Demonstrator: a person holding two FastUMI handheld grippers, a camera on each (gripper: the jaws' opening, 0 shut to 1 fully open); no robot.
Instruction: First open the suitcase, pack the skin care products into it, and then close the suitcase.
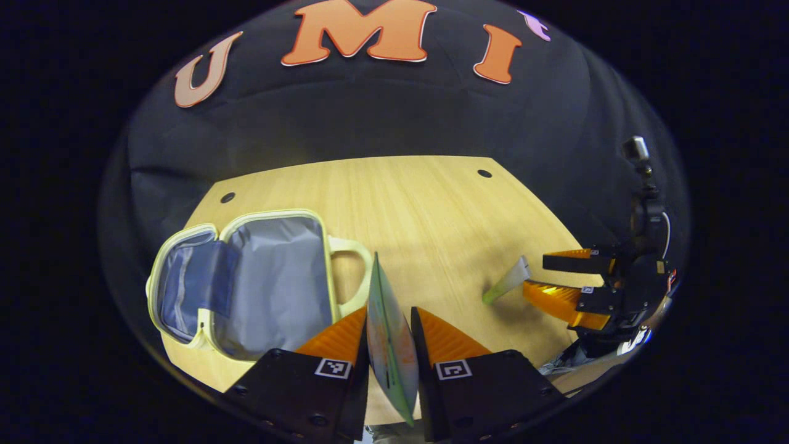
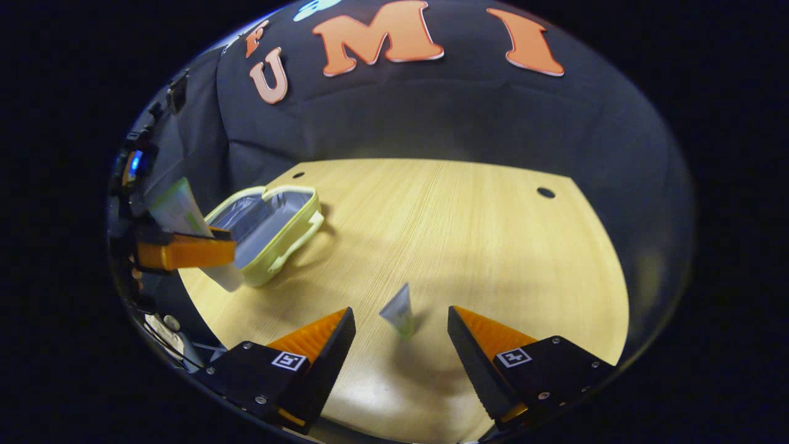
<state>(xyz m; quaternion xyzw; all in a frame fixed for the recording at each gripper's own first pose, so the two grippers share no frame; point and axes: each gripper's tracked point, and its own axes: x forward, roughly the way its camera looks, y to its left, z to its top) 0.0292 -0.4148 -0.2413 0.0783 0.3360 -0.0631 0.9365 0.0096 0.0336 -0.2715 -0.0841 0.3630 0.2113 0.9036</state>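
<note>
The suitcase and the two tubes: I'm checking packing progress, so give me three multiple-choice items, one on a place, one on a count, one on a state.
1. Where is the small tube?
A. inside the suitcase
B. on the wooden table, in front of the right tool
C. clamped in the left tool

2. How many tubes are in sight?
A. one
B. two
C. four

3. What state is the suitcase in?
A. zipped shut
B. open, lining showing, nothing in it
C. open and full of tubes

Answers:
1 B: it stands on the table ahead of the right tool, whose fingers are spread apart.
2 B: that one, plus the larger tube pinched in the left tool.
3 B: both halves lie apart, bare inside.
</note>
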